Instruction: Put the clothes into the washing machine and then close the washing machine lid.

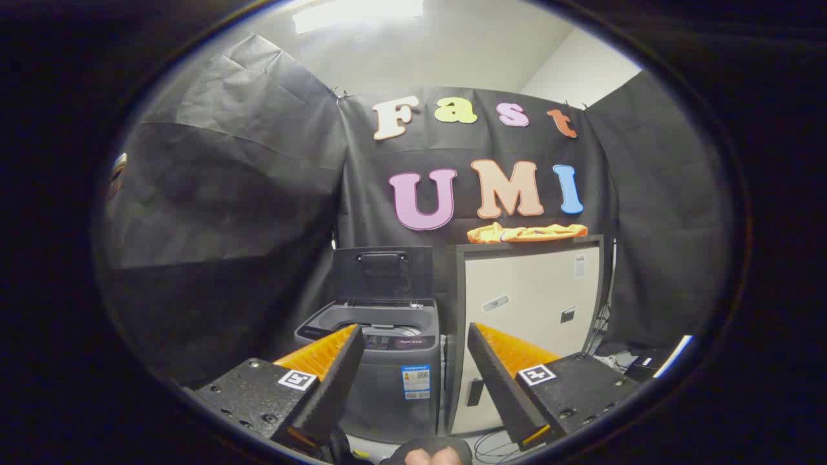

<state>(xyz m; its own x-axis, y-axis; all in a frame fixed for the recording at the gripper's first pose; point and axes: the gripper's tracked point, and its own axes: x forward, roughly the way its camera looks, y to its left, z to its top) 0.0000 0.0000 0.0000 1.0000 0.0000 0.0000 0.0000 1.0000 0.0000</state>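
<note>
Here the gripper point(413, 361) has its fingers spread wide, holding nothing. The clothes point(526, 232) (an orange bundle) lie on top of the white cabinet point(530, 303), at about one o'clock beyond the fingers, long axis crosswise to them. The washing machine point(381, 361), lid point(382, 271) standing up, sits at eleven o'clock, beside the cabinet.

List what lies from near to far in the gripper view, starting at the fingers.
Open gripper, fingers apart and holding nothing → grey washing machine beyond them → its raised lid → orange clothes on top of the white cabinet → black cloth wall.
</note>
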